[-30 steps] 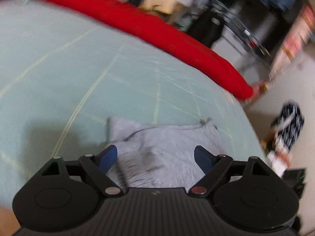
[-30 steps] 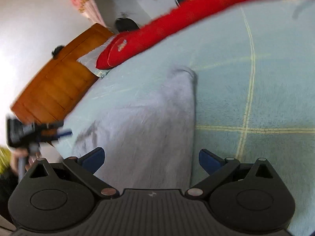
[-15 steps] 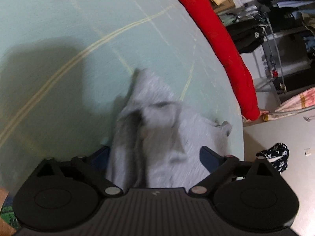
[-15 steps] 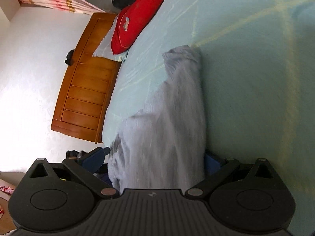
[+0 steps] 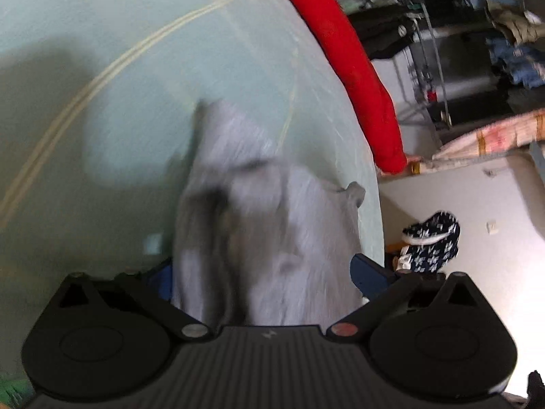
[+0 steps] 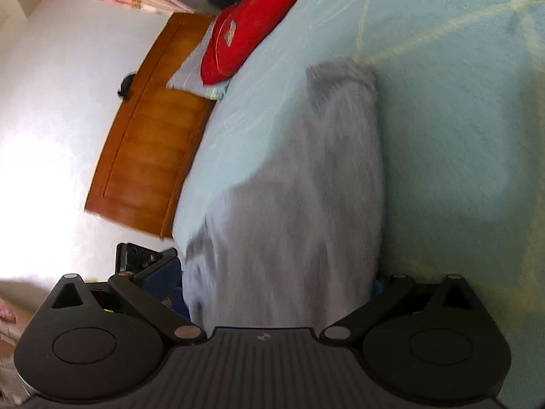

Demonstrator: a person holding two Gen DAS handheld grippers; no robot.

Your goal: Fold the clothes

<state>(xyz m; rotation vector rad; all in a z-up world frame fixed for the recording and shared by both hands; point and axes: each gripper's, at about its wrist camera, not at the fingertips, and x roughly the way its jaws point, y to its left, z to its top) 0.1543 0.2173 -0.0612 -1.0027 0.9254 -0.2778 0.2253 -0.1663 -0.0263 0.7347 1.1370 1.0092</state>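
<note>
Left wrist view: a grey knit garment (image 5: 269,231), rumpled and blurred, lies on the pale green bedsheet (image 5: 102,68) near its right edge, running from the left gripper (image 5: 262,276) toward the far side. The jaws stand wide apart with the cloth between them (no pad visibly presses it). A red bolster (image 5: 351,64) lies beyond.

Right wrist view: the same garment (image 6: 306,204) fills the right gripper (image 6: 272,283); whether it is clamped I cannot tell. No writing is readable.

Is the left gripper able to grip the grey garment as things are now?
Probably yes: the left gripper stands open with the grey garment between its blue fingers, nothing in the way.
</note>
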